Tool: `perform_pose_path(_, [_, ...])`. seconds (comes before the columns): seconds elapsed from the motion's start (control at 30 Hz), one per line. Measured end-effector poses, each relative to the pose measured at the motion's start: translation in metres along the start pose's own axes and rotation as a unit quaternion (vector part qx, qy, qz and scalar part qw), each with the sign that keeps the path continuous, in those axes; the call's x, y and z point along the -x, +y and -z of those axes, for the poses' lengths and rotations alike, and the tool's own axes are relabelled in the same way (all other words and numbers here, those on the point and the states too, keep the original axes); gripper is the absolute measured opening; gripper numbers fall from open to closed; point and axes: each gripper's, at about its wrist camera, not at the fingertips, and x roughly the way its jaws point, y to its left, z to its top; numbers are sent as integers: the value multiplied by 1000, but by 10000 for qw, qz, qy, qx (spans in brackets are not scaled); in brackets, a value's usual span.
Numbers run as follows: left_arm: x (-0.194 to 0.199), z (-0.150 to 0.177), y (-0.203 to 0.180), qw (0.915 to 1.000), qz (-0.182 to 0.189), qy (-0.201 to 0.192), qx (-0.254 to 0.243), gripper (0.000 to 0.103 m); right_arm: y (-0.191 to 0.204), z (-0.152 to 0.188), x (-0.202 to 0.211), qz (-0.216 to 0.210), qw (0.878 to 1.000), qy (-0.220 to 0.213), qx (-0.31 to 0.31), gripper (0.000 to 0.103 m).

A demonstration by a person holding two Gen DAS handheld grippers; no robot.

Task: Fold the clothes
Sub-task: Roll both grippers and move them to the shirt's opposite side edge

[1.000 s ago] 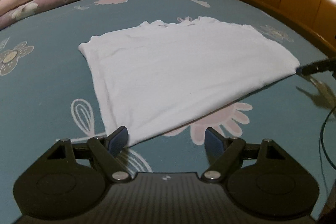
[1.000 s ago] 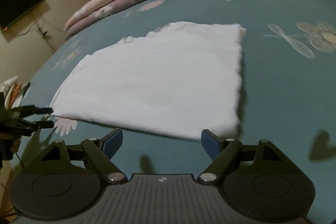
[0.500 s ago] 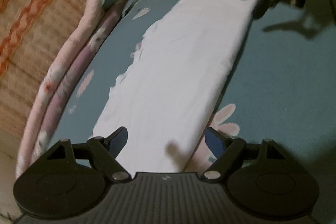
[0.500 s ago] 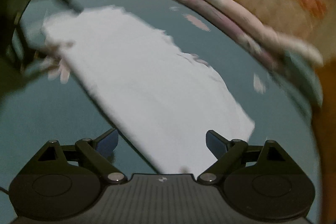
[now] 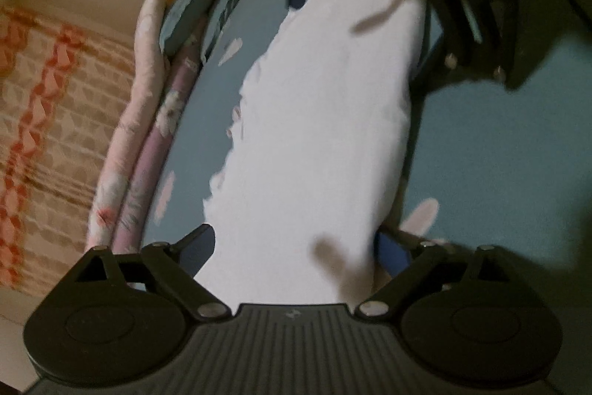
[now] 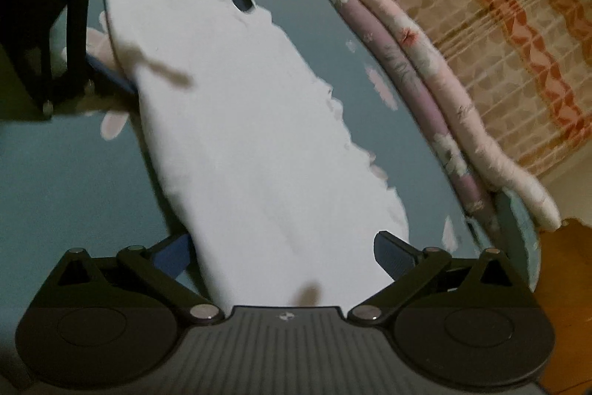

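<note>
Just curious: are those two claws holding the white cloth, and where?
Nothing is held yet. Both the left gripper and right gripper are opening, each straddling one end of the white garment.

Each gripper, left (image 5: 296, 248) and right (image 6: 283, 247), is matte black, with a ribbed grey centre plate bearing a small pale logo. Two round housings flank angled link arms on silver screws. The fingers (image 6: 394, 252) carry blue ribbed pads.

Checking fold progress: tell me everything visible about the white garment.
The garment is plain white soft cloth, folded into a long strip lying flat on the blue floral sheet. One long edge is smooth, the other ragged. Each end lies between the opening jaws of a claw: left claw, right claw.
</note>
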Motion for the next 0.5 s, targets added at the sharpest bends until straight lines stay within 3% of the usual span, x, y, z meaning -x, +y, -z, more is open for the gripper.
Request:
perform_pose_path(0.17, [0,19,1,9992,-176,236,-277,93,-1,16,6,162,9993,136,309,103])
perform_pose_path(0.33, [-1,63,11,9954,-485,764,-328,93,-20,61,12,495,9955,685,418,103])
perform_pose_path(0.4, [-2,70,15,9953,-518,807,-146,93,-26,80,12,678,9924,912,474,103])
perform_pose_path(0.5, [-6,60,10,9952,-647,682,-275,93,-32,84,10,691,9934,893,195,103])
